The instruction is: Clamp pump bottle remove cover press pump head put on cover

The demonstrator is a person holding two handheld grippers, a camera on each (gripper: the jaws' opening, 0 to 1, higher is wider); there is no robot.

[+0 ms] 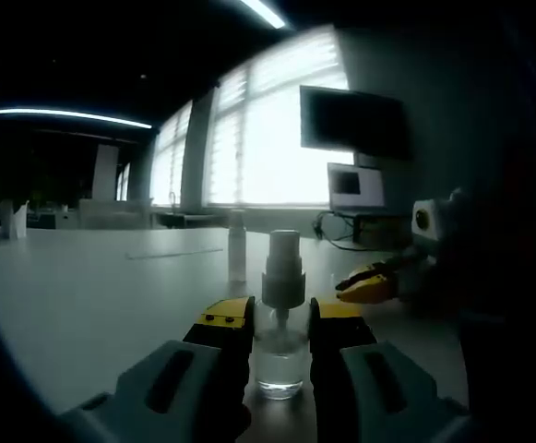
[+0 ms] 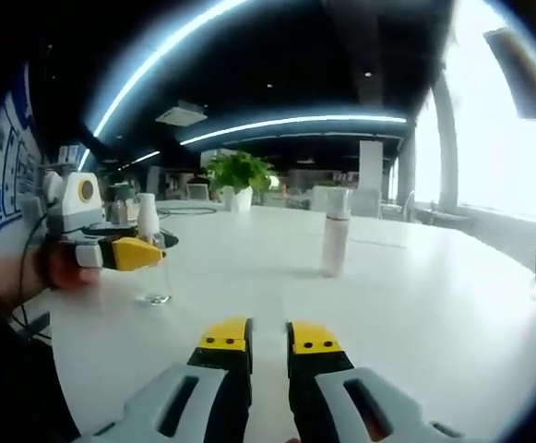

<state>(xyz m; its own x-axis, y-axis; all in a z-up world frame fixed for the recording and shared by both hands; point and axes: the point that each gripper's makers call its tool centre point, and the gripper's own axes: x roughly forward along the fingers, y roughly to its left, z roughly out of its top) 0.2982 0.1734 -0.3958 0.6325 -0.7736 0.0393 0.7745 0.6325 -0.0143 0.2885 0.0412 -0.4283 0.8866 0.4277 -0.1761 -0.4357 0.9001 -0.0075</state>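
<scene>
A small clear pump bottle (image 1: 280, 355) stands on the white table (image 1: 101, 295), clamped between the yellow-tipped jaws of my left gripper (image 1: 281, 318). Its grey pump head (image 1: 283, 263) is bare, with no cover on it. Behind it stands a tall whitish cylinder (image 1: 237, 245) that looks like the cover. My right gripper (image 1: 362, 284) hangs to the right of the bottle, a short way off. In the right gripper view my right gripper (image 2: 268, 337) has its jaws nearly together with nothing between them. At the left, the left gripper (image 2: 143, 251) holds the bottle (image 2: 156, 281), and the whitish cylinder (image 2: 335, 231) stands ahead.
The table (image 2: 415, 305) is wide and mostly bare. A monitor (image 1: 355, 120) and a laptop (image 1: 355, 187) with cables sit at its far right end under bright windows. A potted plant (image 2: 240, 175) stands at the other end. A person's hand (image 2: 65, 268) holds the left gripper.
</scene>
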